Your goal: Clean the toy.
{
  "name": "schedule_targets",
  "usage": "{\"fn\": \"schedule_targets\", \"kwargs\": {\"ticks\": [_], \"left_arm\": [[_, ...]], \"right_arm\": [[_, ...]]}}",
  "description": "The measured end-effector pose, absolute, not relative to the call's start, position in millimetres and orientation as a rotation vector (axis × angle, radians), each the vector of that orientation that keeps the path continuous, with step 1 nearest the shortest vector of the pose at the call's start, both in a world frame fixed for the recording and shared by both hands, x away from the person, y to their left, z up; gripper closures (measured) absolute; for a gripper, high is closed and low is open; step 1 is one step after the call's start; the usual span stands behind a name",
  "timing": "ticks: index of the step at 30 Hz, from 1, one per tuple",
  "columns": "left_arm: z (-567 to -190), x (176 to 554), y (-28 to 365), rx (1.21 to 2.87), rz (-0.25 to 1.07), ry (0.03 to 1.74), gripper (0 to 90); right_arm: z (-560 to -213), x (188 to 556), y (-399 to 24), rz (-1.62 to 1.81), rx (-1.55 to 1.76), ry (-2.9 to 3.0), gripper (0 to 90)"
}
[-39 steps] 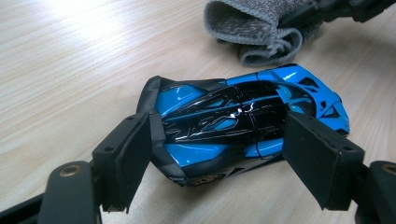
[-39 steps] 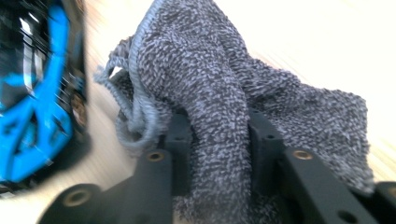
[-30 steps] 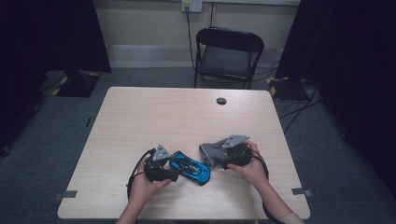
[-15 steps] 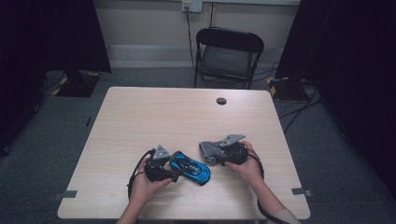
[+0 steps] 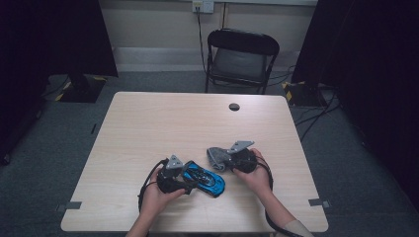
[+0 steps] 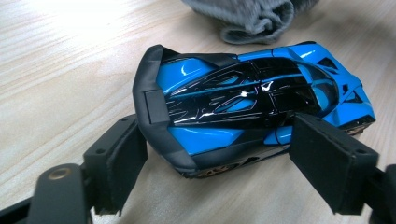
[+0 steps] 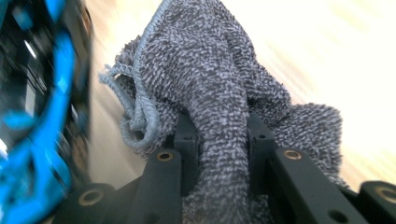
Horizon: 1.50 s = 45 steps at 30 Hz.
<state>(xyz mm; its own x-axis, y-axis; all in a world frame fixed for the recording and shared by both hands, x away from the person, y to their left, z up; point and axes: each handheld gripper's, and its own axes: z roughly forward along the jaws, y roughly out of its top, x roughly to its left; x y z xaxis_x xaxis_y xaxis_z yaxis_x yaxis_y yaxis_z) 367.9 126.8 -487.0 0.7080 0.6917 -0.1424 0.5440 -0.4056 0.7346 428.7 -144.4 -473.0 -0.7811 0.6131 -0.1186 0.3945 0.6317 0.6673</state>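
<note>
A blue and black toy car lies on the table near the front, between the jaws of my left gripper. In the left gripper view the two pads sit against the rear and the side of the car; the jaws of my left gripper have just closed a little further on it. My right gripper is shut on a bunched grey cloth just right of the car. Its jaws have just been closing, and in the right gripper view a fold of the cloth is pinched in that gripper.
The light wooden table stretches bare behind the hands, with a small black round spot near its far edge. A black folding chair stands beyond the table. Dark curtains flank the room.
The right gripper's jaws have closed onto the grey cloth, which now sits slightly nearer the car. The left hand and the car stay where they were.
</note>
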Motion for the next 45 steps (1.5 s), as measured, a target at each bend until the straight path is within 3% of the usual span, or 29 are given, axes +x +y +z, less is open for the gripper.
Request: {"fn": "schedule_targets", "kwargs": {"ticks": [2,7,15,23,37,45], "left_arm": [[-486,368,128,2.120,0.235,0.927,24.2],[-486,368,129,2.117,0.241,0.926,24.2],[-486,369,132,2.112,0.240,0.933,24.3],[-486,370,134,2.113,0.243,0.939,24.5],[-485,369,128,2.122,0.249,0.930,24.6],[-485,368,128,2.117,0.253,0.937,24.8]], "right_arm": [[-468,429,-140,0.942,0.797,2.519,72.7],[-455,432,-108,0.917,0.715,2.531,72.7],[-475,441,-71,0.845,0.597,2.646,72.9],[-465,432,-86,0.802,0.464,2.720,73.4],[-459,407,-138,0.884,0.538,2.745,73.3],[-447,428,-142,0.964,0.721,2.592,72.6]]}}
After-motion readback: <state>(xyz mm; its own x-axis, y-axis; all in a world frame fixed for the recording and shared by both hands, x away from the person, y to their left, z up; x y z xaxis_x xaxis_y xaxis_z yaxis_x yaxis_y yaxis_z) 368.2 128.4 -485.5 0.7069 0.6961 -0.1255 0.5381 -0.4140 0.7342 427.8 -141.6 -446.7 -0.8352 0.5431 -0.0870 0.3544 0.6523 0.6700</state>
